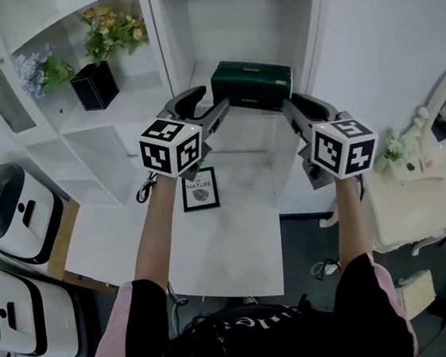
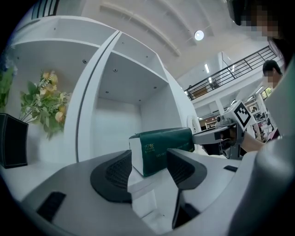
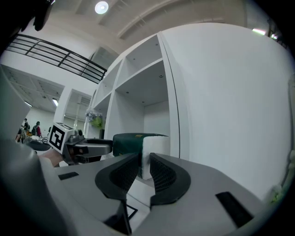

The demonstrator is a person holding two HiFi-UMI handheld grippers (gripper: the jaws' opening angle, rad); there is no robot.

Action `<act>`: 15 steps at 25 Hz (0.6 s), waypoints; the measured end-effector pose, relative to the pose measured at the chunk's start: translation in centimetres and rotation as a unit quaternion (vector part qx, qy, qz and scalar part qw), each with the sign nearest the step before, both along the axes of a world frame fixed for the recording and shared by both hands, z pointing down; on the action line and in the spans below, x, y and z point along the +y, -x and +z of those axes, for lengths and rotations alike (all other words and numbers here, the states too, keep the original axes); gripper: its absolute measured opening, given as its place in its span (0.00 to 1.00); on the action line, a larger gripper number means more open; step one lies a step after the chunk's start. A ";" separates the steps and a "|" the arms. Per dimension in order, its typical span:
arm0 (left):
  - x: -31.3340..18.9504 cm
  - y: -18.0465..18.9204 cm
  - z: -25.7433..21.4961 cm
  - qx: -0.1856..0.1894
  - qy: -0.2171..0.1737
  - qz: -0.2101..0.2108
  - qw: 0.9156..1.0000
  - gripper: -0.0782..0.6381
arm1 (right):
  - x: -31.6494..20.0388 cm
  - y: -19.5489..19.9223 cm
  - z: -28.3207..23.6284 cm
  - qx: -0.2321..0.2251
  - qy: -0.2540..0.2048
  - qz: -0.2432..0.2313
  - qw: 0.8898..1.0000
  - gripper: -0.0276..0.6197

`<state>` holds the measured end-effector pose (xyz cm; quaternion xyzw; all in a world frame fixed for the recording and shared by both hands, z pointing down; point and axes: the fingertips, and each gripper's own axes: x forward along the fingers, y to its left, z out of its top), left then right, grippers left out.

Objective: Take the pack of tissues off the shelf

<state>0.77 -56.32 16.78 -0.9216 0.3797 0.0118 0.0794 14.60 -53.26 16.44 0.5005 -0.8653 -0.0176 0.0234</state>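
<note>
Plainly, from the head view, the pack of tissues point(image 1: 252, 85) lies dark green on the white shelf point(image 1: 238, 132), not yet lifted; the left gripper point(image 1: 206, 103) reaches its near-left corner and the right gripper point(image 1: 301, 109) its right end; only this view shows both arms together, the flowers point(image 1: 110, 30) in the next compartment and a framed card point(image 1: 200, 188) on the lower ledge.

From the left gripper view, the left gripper point(image 2: 147, 161) has its jaws spread wide and its pads point(image 2: 117, 173) clear of the pack point(image 2: 166, 143), which sits just beyond them; the right gripper point(image 2: 216, 136) shows at the pack's far end; this view alone makes it sure that the left pads press on nothing.

From the right gripper view, the right gripper point(image 3: 145, 168) has its jaws drawn near together with a narrow slot, and the pack's white end point(image 3: 154, 147) stands in that slot; whether the pads pinch it I cannot tell.

To my mind the step is securing the pack; the wide left jaws should close squarely across the body before any pull; draw it out level, clear of the upright.
</note>
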 end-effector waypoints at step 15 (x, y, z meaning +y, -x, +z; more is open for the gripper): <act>1.5 -2.2 0.3 -0.013 0.001 0.011 1.000 0.39 | 1.7 -1.0 0.2 -0.009 -0.016 0.012 1.000 0.19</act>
